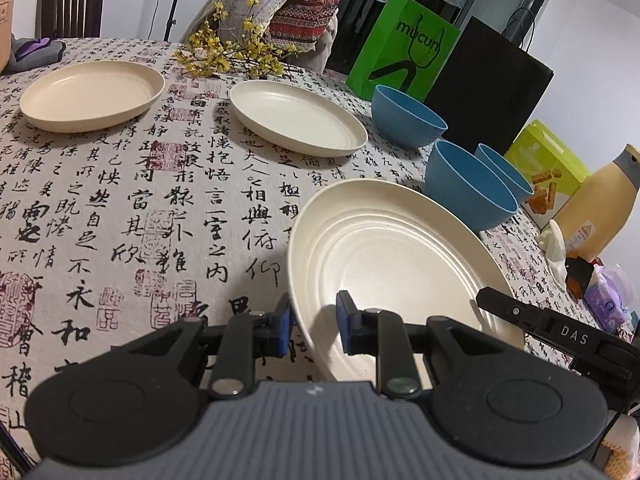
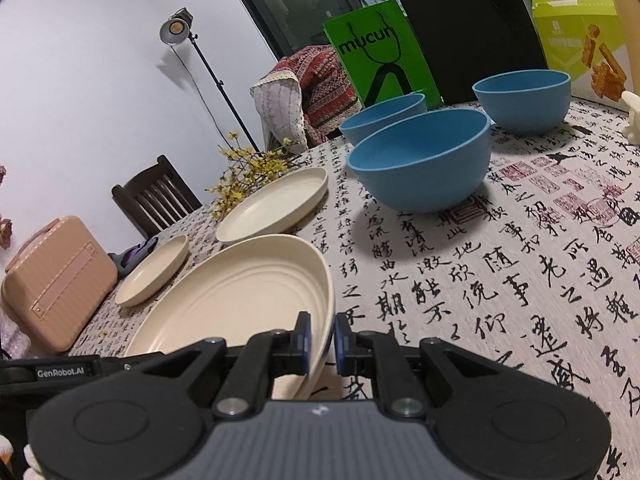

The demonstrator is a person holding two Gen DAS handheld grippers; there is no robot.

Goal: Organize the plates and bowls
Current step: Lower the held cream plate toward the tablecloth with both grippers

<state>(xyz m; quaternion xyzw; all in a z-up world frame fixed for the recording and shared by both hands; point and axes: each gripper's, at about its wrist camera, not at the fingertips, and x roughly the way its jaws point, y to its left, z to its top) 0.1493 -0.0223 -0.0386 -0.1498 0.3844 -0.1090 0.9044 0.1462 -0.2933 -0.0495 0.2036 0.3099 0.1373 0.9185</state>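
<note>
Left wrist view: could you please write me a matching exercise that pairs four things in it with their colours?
Things:
1. near plate
2. nearest bowl
3. bag
4. flowers

Colours:
a. yellow
b. blue
c. cream
d. green

Pairs: 1-c, 2-b, 3-d, 4-a
</note>
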